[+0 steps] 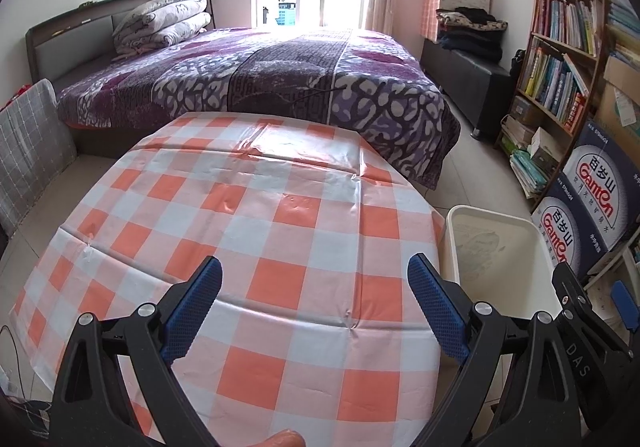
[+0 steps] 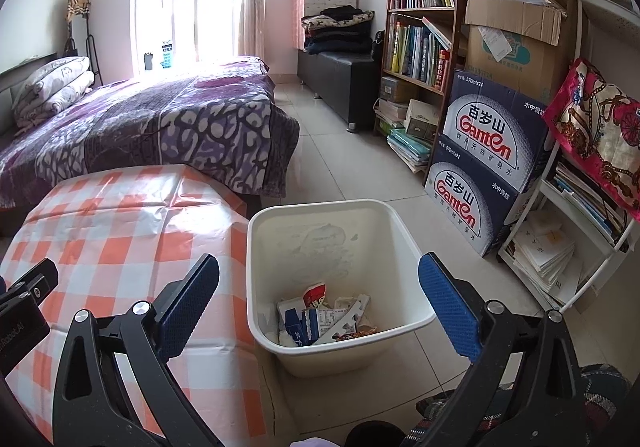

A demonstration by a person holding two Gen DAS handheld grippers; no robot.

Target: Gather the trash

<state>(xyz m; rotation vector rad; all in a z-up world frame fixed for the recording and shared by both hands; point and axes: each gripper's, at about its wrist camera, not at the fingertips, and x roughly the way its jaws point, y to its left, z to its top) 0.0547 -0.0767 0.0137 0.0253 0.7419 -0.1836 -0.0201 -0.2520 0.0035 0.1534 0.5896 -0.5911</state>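
A white plastic bin [image 2: 340, 247] stands on the floor to the right of the table and holds several wrappers and paper scraps [image 2: 324, 317]. Its rim also shows in the left wrist view [image 1: 496, 243]. My right gripper [image 2: 320, 295] is open and empty, hanging above the bin's mouth. My left gripper [image 1: 316, 299] is open and empty over the table with the orange and white checked cloth [image 1: 260, 215]. No trash shows on the cloth in either view. The right gripper's body [image 1: 592, 311] shows at the right edge of the left wrist view.
A bed with a purple blanket [image 1: 260, 79] stands behind the table. A bookshelf [image 2: 420, 19], stacked water boxes [image 2: 480, 159] and a white rack [image 2: 580, 207] line the right wall. A dark bench with folded clothes [image 2: 340, 59] sits beyond. Tiled floor [image 2: 352, 159] lies between.
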